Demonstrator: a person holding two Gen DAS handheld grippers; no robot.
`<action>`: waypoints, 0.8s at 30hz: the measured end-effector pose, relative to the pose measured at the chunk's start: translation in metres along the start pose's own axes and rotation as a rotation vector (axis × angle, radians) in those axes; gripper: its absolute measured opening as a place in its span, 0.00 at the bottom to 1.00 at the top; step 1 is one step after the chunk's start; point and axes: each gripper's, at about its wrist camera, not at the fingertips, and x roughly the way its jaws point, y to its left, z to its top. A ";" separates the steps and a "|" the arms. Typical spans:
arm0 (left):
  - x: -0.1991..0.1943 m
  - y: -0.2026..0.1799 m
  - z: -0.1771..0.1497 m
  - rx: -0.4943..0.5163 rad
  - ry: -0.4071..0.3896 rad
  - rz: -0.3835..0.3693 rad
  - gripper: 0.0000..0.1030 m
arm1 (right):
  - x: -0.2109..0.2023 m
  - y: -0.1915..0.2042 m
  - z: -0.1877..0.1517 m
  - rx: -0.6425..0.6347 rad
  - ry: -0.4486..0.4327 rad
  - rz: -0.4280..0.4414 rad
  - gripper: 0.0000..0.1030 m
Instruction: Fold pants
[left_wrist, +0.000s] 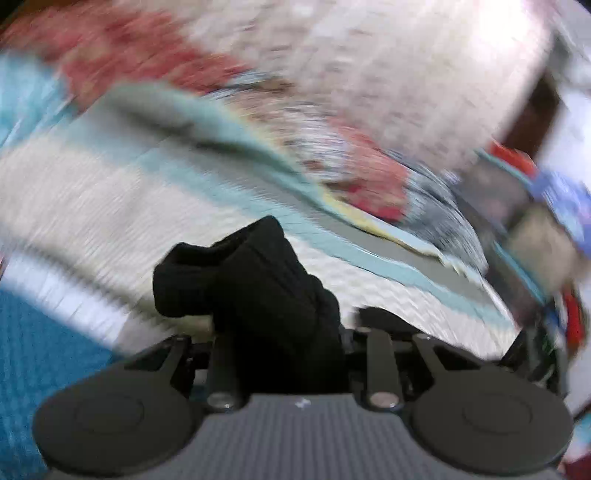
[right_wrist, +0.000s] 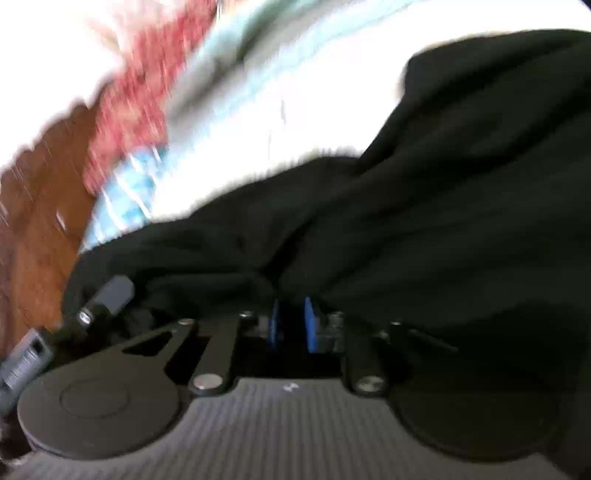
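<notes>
Black pants (right_wrist: 424, 229) bunched between both grippers above a striped bedspread (left_wrist: 92, 192). Left gripper (left_wrist: 280, 325) pinched a ribbed cuff end. Right gripper (right_wrist: 293, 317) pinched a fold, with cloth spreading forward and right. Long axis probably ran between the grippers.

Striped bedspread (left_wrist: 92, 192) — brown wood (right_wrist: 40, 206)

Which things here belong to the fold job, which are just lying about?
Job:
- pants, black, bunched
- left gripper, shut on pants
- right gripper, shut on pants

Lying about:
- bedspread, white with teal stripes
- red-patterned cloth, blurred
- clutter at right, too blurred to name
</notes>
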 end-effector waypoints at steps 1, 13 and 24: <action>0.003 -0.019 0.001 0.077 0.006 -0.019 0.26 | -0.021 -0.009 -0.003 0.020 -0.038 0.000 0.24; 0.060 -0.176 -0.094 0.660 0.330 -0.185 0.70 | -0.188 -0.102 -0.071 0.218 -0.363 -0.143 0.29; -0.003 -0.069 -0.035 0.127 0.263 -0.111 0.84 | -0.119 -0.086 -0.037 0.141 -0.255 -0.061 0.71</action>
